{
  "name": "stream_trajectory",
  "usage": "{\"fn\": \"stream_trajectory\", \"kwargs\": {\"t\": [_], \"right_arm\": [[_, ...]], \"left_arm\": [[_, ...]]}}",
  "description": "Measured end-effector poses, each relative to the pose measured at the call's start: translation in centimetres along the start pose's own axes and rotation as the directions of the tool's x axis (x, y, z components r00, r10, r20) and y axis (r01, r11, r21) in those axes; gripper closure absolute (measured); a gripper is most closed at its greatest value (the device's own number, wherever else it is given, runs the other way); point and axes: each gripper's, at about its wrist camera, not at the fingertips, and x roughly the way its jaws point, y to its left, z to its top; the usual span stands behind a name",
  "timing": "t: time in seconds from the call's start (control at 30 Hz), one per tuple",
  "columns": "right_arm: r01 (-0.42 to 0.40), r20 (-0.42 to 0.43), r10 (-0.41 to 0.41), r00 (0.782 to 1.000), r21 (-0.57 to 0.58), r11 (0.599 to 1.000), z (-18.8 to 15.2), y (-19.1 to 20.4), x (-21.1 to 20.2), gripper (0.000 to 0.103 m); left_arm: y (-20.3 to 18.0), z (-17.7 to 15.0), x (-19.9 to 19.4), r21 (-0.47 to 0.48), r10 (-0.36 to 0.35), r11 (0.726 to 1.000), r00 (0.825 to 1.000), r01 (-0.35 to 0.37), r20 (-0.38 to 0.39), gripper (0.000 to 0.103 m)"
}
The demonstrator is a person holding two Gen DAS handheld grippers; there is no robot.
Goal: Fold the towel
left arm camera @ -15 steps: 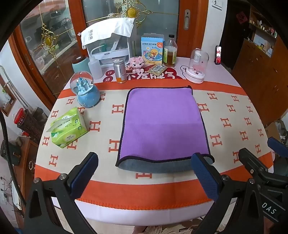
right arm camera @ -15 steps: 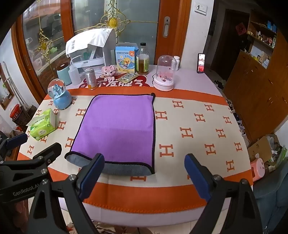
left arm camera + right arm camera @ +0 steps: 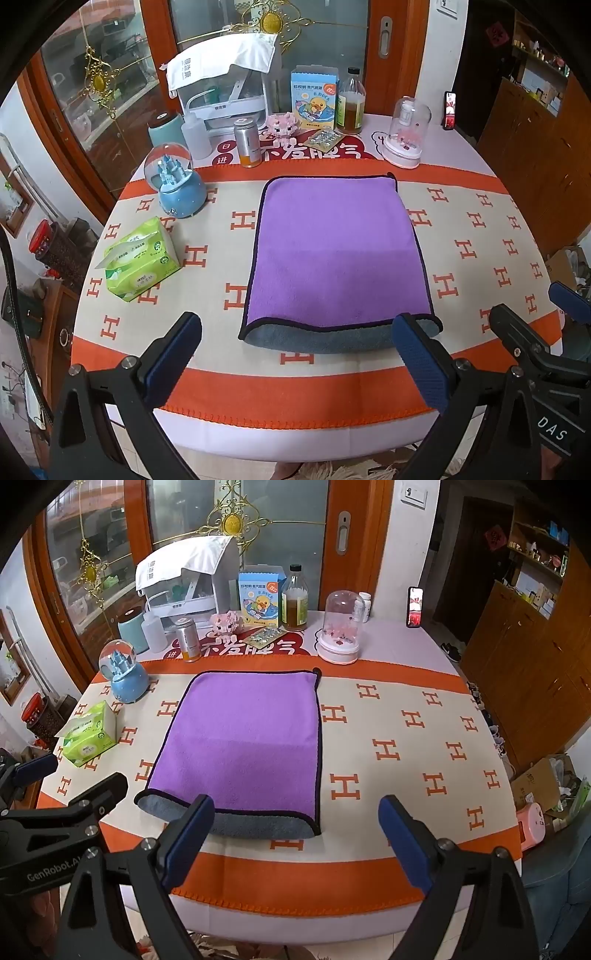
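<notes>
A purple towel (image 3: 336, 251) with a black hem lies flat on the table, folded over so that a strip of its grey underside (image 3: 332, 338) shows along the near edge. It also shows in the right wrist view (image 3: 240, 746). My left gripper (image 3: 295, 358) is open and empty, hovering just in front of the towel's near edge. My right gripper (image 3: 295, 842) is open and empty, in front of the towel's near right corner. Each gripper shows at the edge of the other's view.
The round table has an orange and cream cloth (image 3: 480, 258). A green tissue pack (image 3: 138, 258) and a blue snow globe (image 3: 177, 184) stand left of the towel. Bottles, boxes, a can and a glass dome (image 3: 406, 136) line the far edge.
Both grippers have eased slightly; the towel sits a touch differently in each view. Nothing was grasped or released.
</notes>
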Motion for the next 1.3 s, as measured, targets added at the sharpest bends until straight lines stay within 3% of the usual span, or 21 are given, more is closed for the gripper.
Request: {"fn": "stream_trajectory", "kwargs": {"t": [0.4,1.3], "right_arm": [[-0.001,-0.004,0.001,1.0,-0.003,1.0,0.0,0.4,0.2,0.012],[0.0,-0.015,0.0,1.0,-0.009,1.0,0.4,0.4,0.1,0.012]], "left_arm": [[0.7,-0.6,1.3,-0.006,-0.001,1.0,1.0,0.001,-0.022,0.001],[0.5,0.2,0.3,0.008,0.012,1.0,1.0,-0.012,-0.019,0.001]]}}
